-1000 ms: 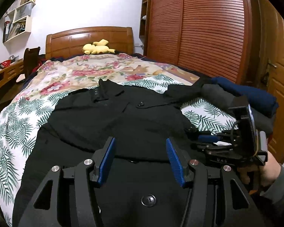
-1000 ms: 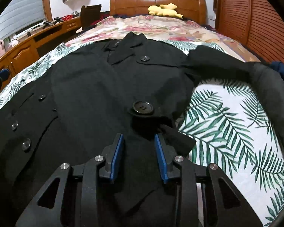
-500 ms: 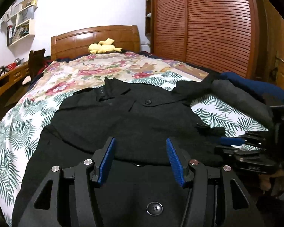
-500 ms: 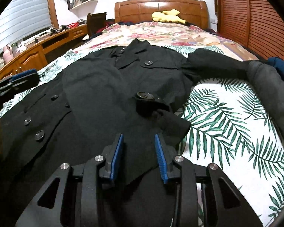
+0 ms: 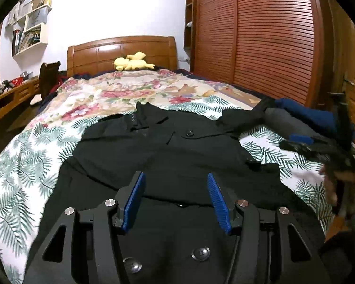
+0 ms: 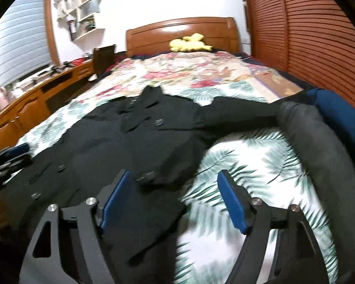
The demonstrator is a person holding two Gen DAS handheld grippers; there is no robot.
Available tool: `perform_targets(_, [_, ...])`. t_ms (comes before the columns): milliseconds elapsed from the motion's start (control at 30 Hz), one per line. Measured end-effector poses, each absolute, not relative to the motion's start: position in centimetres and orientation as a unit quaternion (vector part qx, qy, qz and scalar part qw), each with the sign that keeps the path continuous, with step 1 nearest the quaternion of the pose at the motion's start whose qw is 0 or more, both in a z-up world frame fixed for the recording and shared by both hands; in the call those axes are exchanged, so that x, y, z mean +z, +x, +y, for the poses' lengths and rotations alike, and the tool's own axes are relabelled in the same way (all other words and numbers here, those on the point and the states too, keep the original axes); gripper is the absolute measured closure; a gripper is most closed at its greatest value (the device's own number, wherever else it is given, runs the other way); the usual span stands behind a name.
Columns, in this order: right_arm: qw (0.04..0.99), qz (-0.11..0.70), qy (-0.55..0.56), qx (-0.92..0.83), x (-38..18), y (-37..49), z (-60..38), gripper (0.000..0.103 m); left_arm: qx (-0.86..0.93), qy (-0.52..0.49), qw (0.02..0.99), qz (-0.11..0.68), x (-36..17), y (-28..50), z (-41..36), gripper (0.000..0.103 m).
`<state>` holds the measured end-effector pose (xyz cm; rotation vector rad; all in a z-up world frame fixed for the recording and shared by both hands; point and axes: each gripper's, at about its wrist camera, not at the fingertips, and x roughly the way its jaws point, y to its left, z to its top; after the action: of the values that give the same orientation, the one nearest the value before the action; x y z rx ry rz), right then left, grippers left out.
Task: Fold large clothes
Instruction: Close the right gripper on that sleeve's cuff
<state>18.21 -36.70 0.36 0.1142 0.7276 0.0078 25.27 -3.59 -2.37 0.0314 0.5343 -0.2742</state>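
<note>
A large black buttoned coat (image 5: 172,151) lies spread flat on the leaf-and-flower bedspread (image 5: 23,165), collar toward the headboard. My left gripper (image 5: 175,175) hovers over its lower half, jaws open with nothing between the blue pads. In the right wrist view the coat (image 6: 153,142) stretches one sleeve (image 6: 236,116) out to the right. My right gripper (image 6: 174,174) hangs above the coat's right edge. Its jaws are opening, and nothing sits between its pads. From the left wrist view the right gripper (image 5: 319,146) shows at the right, held by a hand (image 5: 343,189).
A grey garment (image 6: 319,142) and a navy one (image 6: 338,113) lie along the bed's right side. A yellow plush toy (image 5: 130,64) rests by the wooden headboard. A slatted wardrobe (image 5: 260,47) stands to the right, a wooden desk (image 6: 23,113) to the left.
The right gripper's jaws have spread wide, and it has lifted and pulled back from the coat's edge. The left gripper's jaws are unchanged.
</note>
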Motion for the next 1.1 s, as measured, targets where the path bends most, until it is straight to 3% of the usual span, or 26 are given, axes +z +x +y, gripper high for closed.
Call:
perform_targets(500, [0.900, 0.423, 0.088, -0.063, -3.9, 30.7, -45.3, 0.027, -0.108, -0.004, 0.958, 0.266, -2.1, 23.7, 0.6, 0.046])
perform_targets(1100, [0.862, 0.450, 0.216, -0.087, -7.7, 36.0, -49.8, 0.027, -0.106, -0.010, 0.955, 0.276, -1.9, 23.7, 1.4, 0.046])
